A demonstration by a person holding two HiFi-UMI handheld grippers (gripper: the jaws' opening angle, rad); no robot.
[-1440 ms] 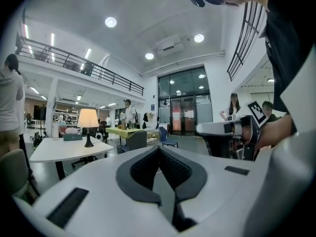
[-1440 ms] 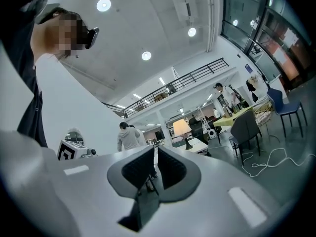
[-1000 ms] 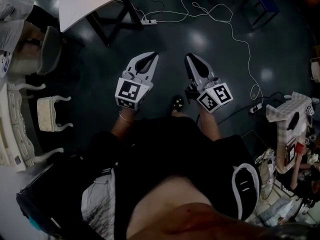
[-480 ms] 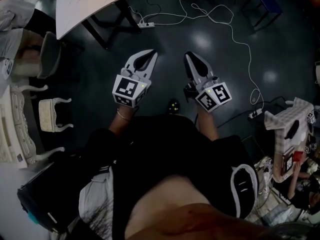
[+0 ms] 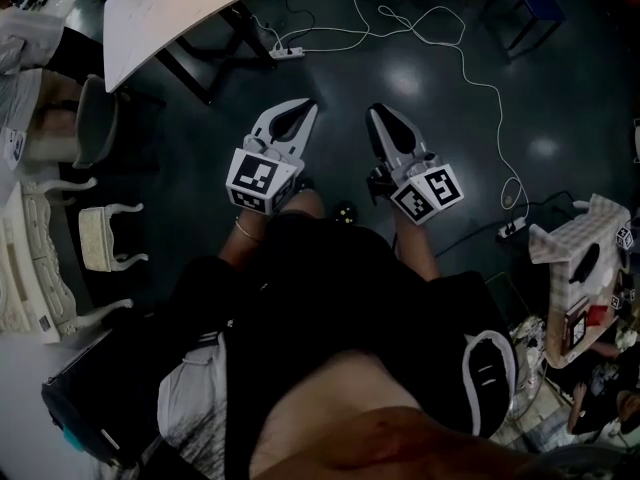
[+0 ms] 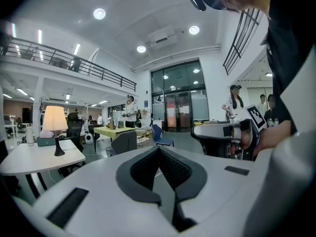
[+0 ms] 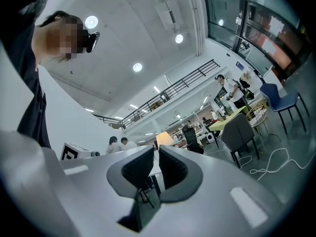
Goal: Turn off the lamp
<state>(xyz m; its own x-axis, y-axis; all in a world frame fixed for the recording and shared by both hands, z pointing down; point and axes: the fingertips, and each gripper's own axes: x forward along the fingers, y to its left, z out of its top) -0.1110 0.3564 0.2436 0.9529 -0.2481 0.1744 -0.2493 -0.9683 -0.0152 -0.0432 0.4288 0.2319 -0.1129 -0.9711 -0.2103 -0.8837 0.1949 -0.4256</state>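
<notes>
Dark, glossy floor (image 5: pixel 560 88) fills most of the head view. A white cable (image 5: pixel 440 28) loops across it from a power strip (image 5: pixel 283 51) that lies near the legs of a white tabletop (image 5: pixel 170 23) at the upper left. The person holds both tools out in front of the body, side by side and apart from each other, over bare floor.

The left tool (image 5: pixel 303 110) has its jaws closed. The tips meet and nothing lies between them; only the dark hollow behind the pads shows in the left gripper view. The right tool (image 5: pixel 376 113) is closed too and carries nothing, with its pads all but touching in the right gripper view.

The lamp (image 6: pixel 54 120) stands on the white tabletop, at the left of the left gripper view. It has a pale shade on a thin dark stem and a dark base, and the shade glows, so it is lit. A teal box (image 6: pixel 47 141) sits just beside it. In the right gripper view a lit shade shows just above the jaw tips, far behind them. Both tools are well apart from the lamp.

Beyond the tabletop are a grey chair (image 6: pixel 123 142), a yellow-green table (image 6: pixel 111 131) and people standing before tall glass doors (image 6: pixel 177 105).
</notes>
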